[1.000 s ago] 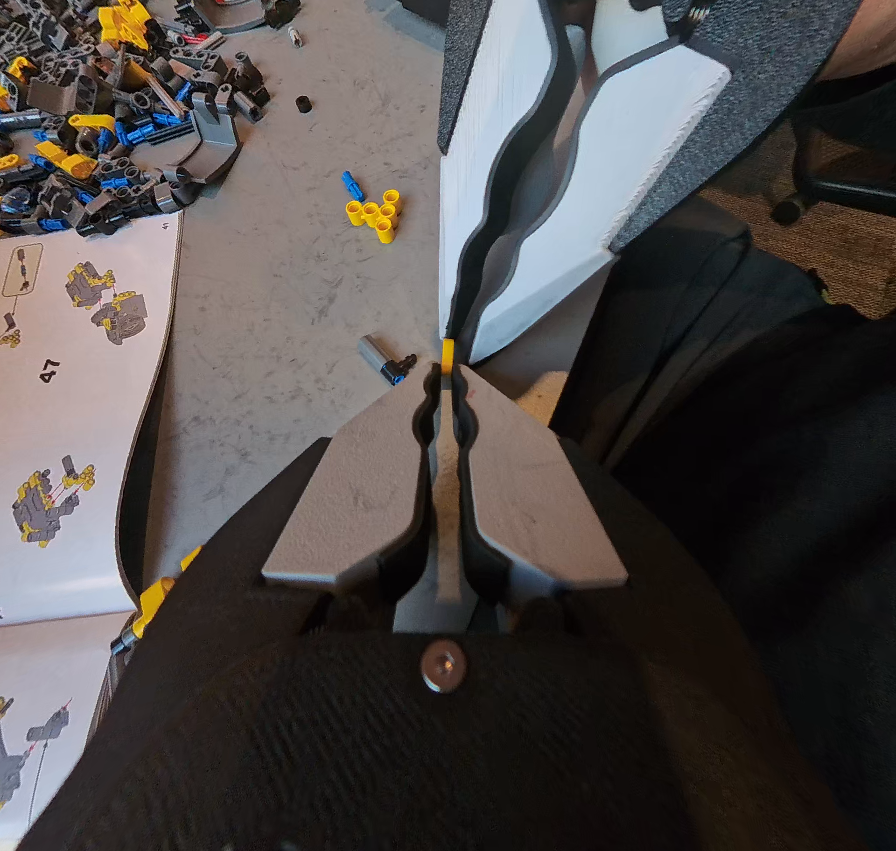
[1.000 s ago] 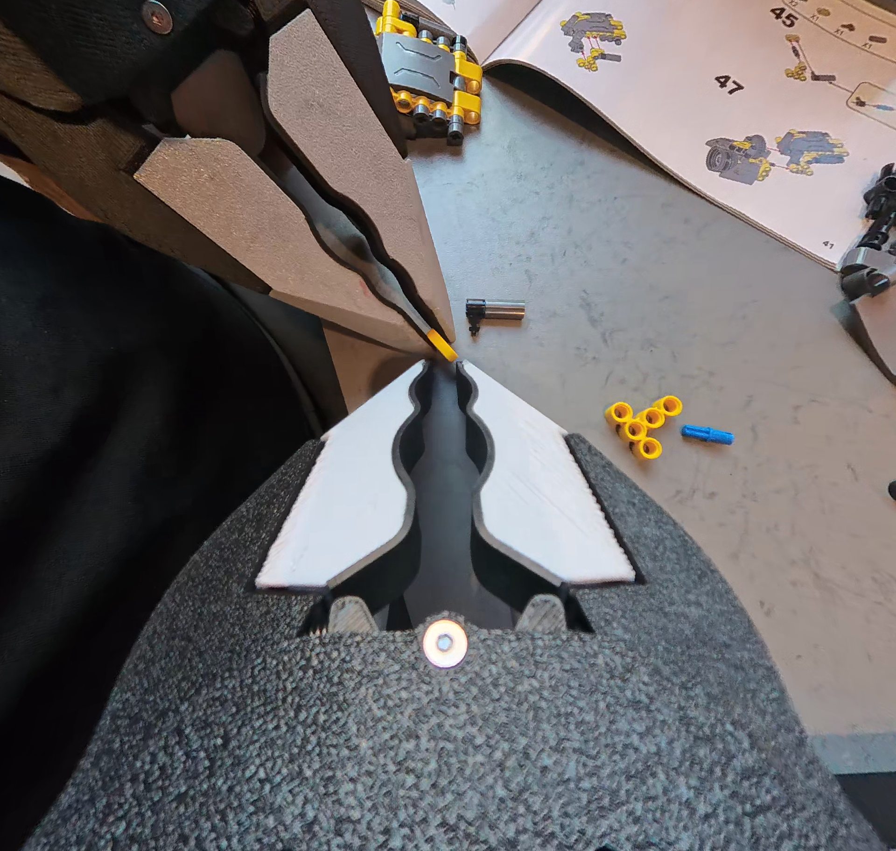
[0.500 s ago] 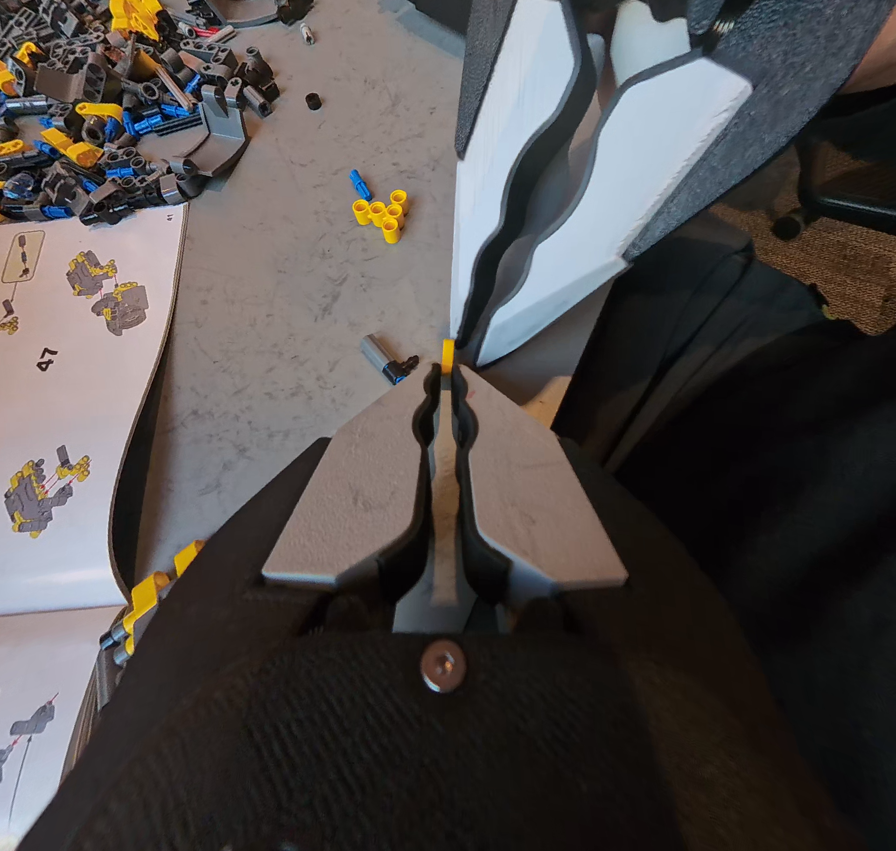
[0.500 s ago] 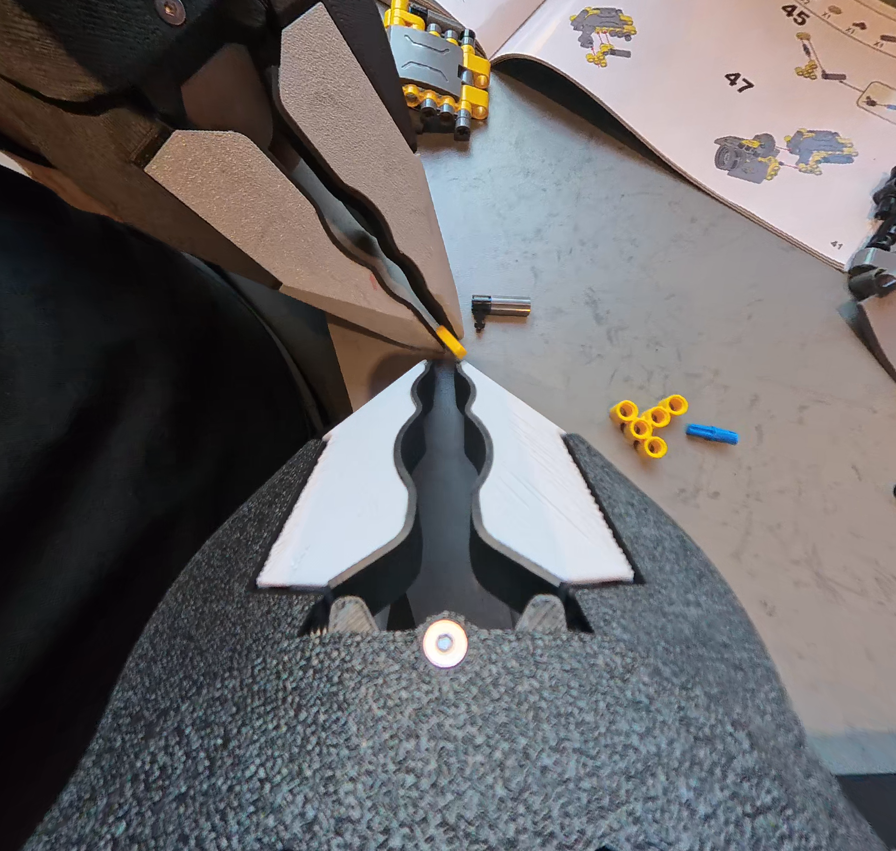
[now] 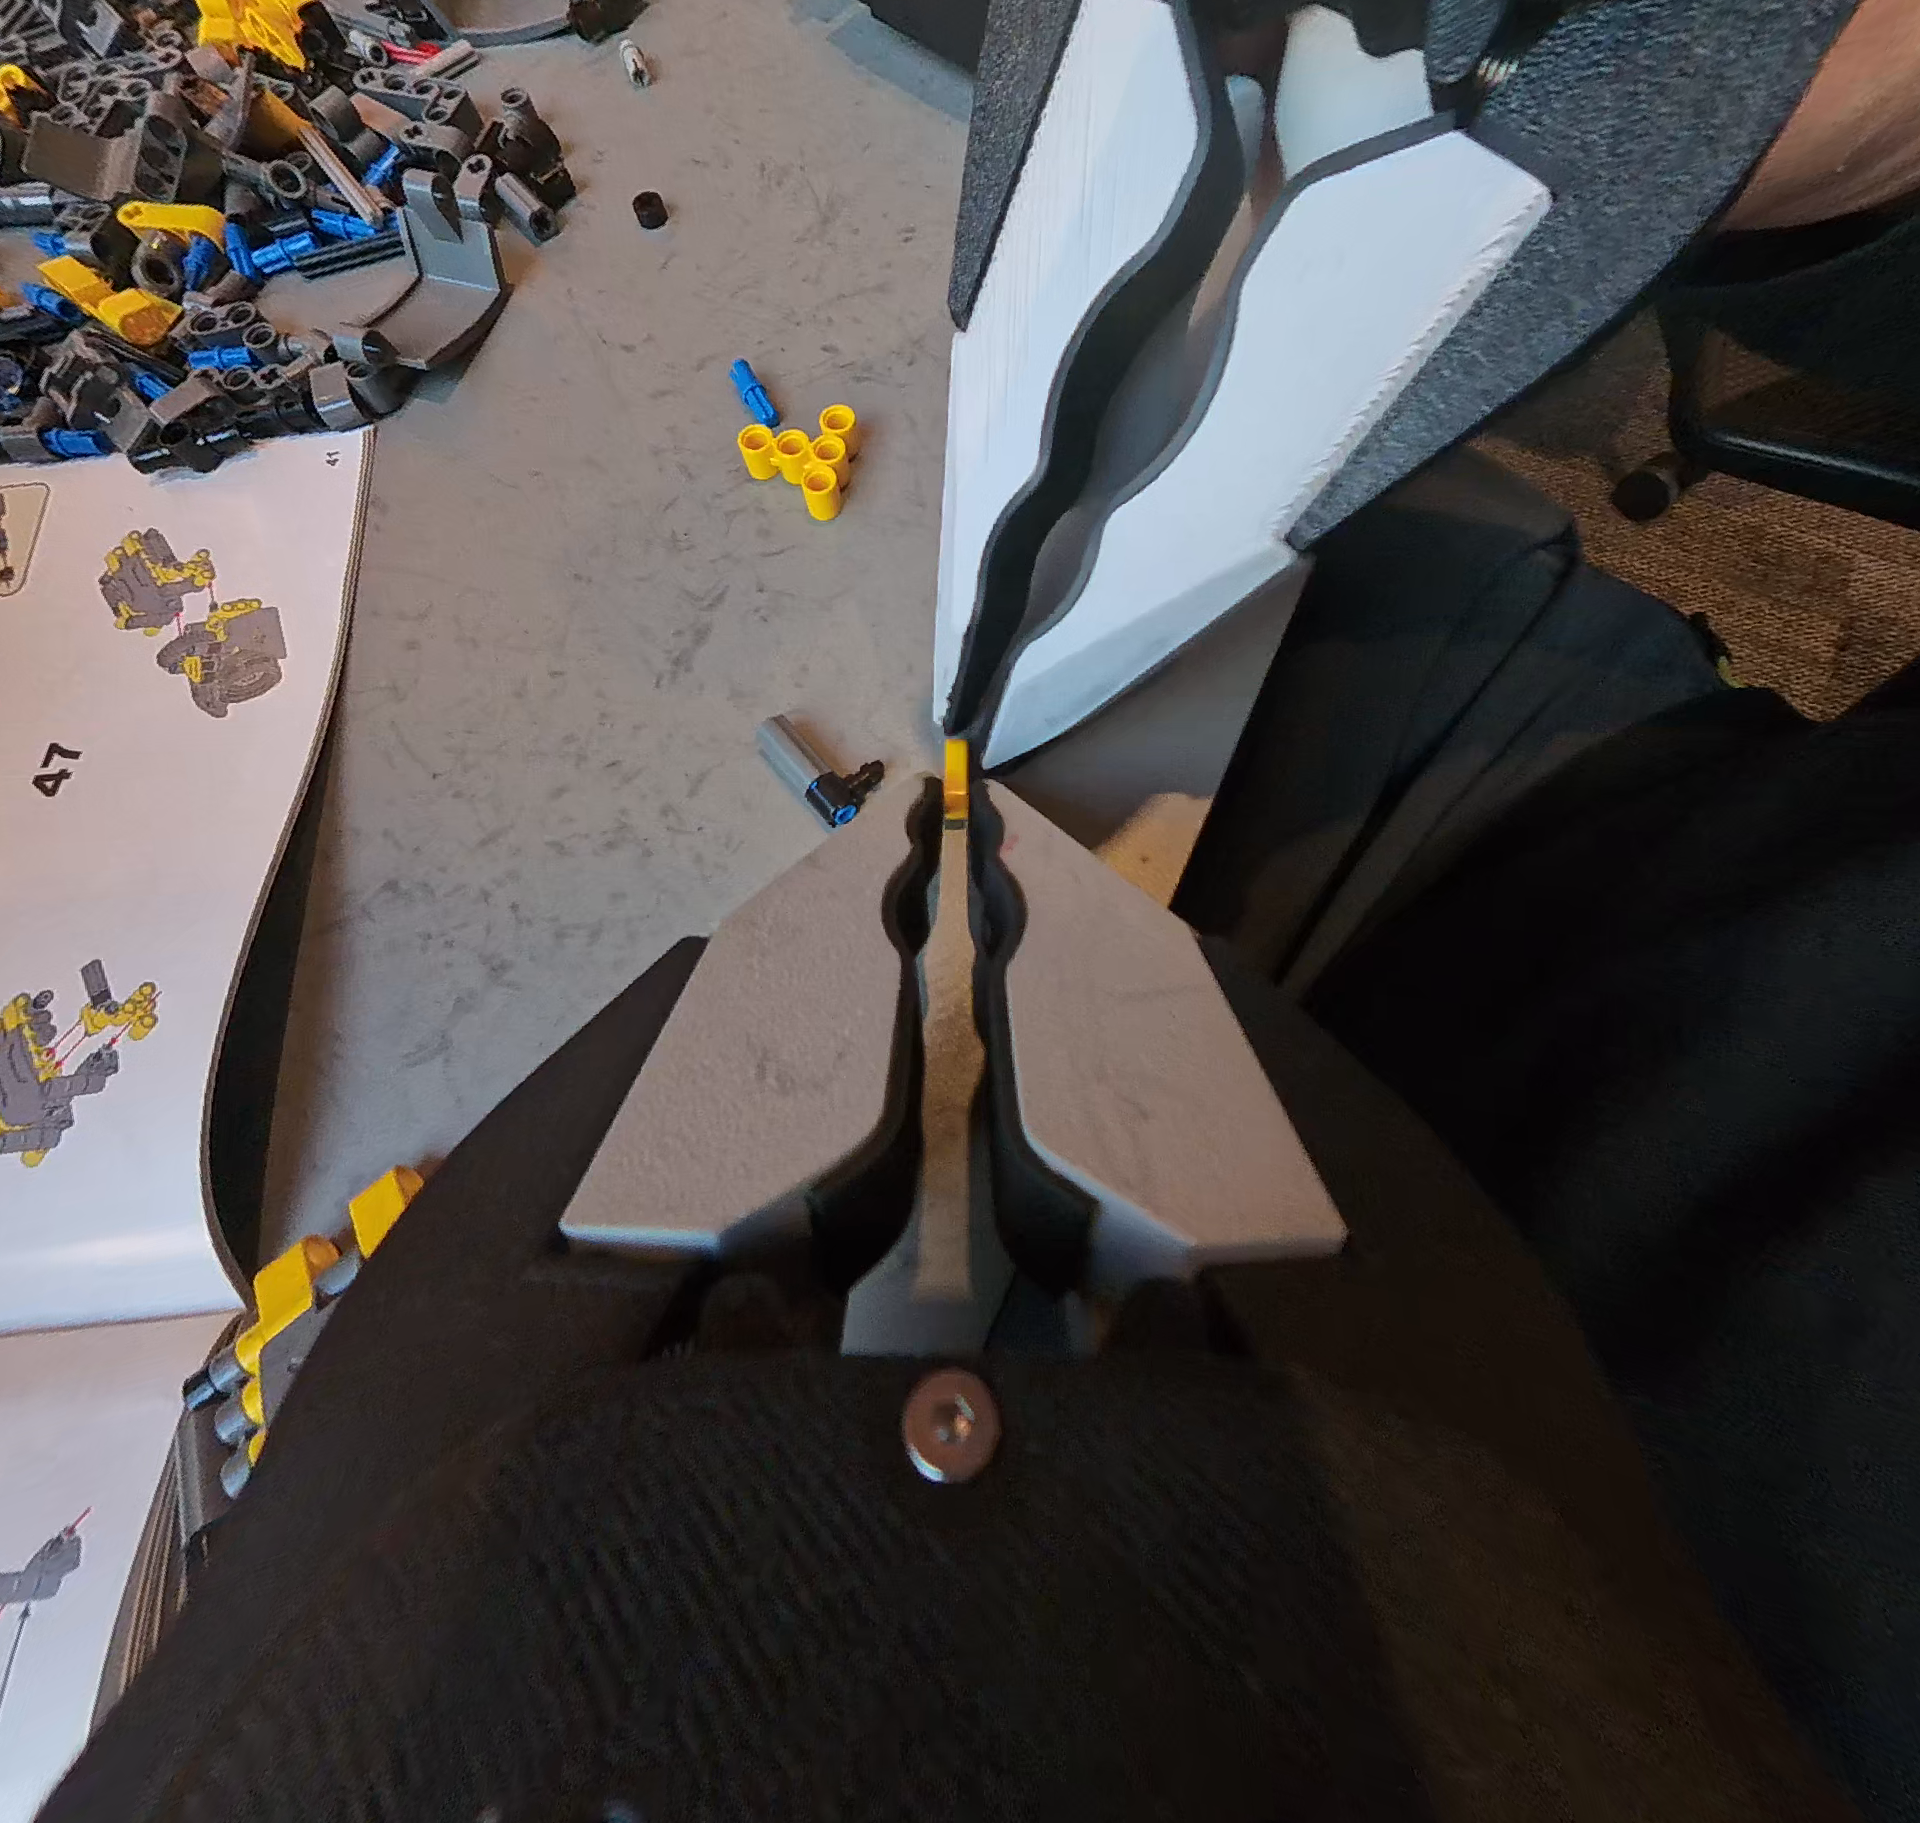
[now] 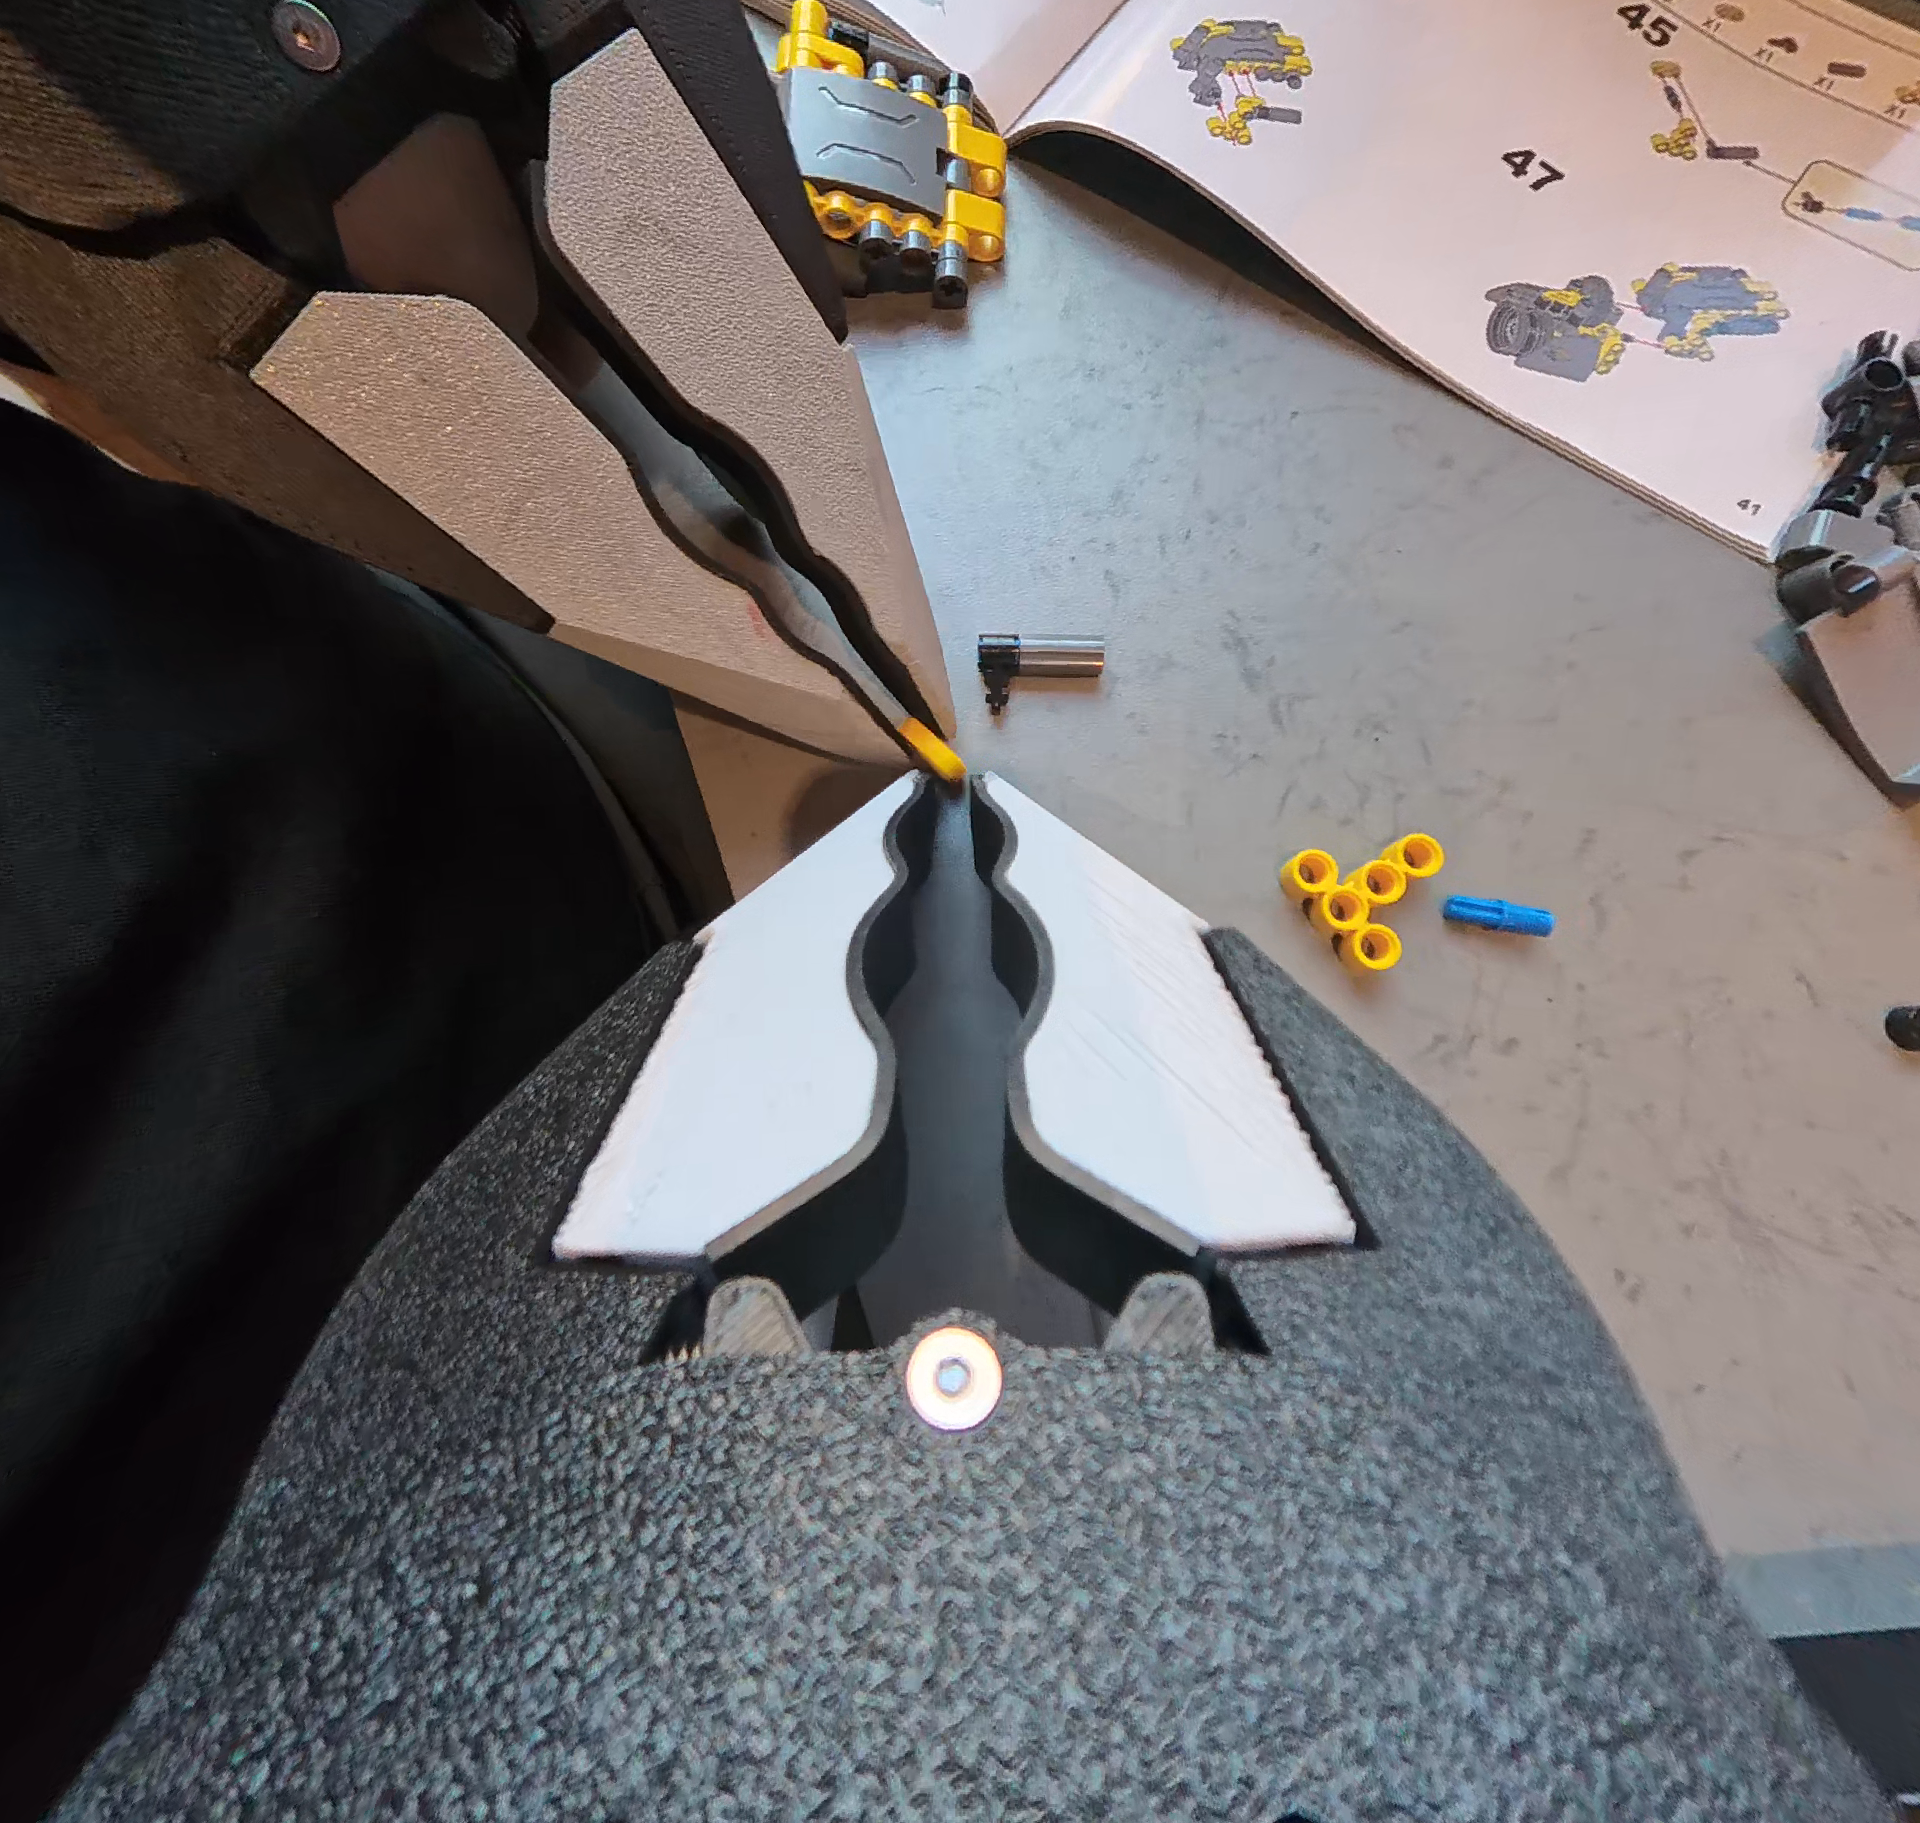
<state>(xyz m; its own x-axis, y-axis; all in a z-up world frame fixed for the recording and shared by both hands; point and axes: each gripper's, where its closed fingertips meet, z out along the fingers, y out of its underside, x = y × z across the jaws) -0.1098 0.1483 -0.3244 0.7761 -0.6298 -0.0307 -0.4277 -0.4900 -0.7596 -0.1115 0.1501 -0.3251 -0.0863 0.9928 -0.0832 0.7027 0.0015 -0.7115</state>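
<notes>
Left gripper (image 5: 954,799), grey fingers: clenched on a small yellow pin (image 5: 955,781) at the tips, over the grey table (image 5: 582,693) edge. Right gripper (image 6: 943,784), white fingers: tips slightly parted, meeting the pin's free end. Just beside: grey-black connector (image 5: 816,771). Near, across bare table: yellow connector cluster (image 5: 802,456), blue pin (image 5: 753,391). Left: open instruction booklet (image 5: 156,838), parts pile (image 5: 208,173).

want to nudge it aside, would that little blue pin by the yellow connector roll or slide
The blue pin looks round and lies flat on the smooth grey table, so a sideways push would likely roll it. It seems tiny hard plastic: probably stiff and very light. The yellow connector beside it could stop it.
</notes>
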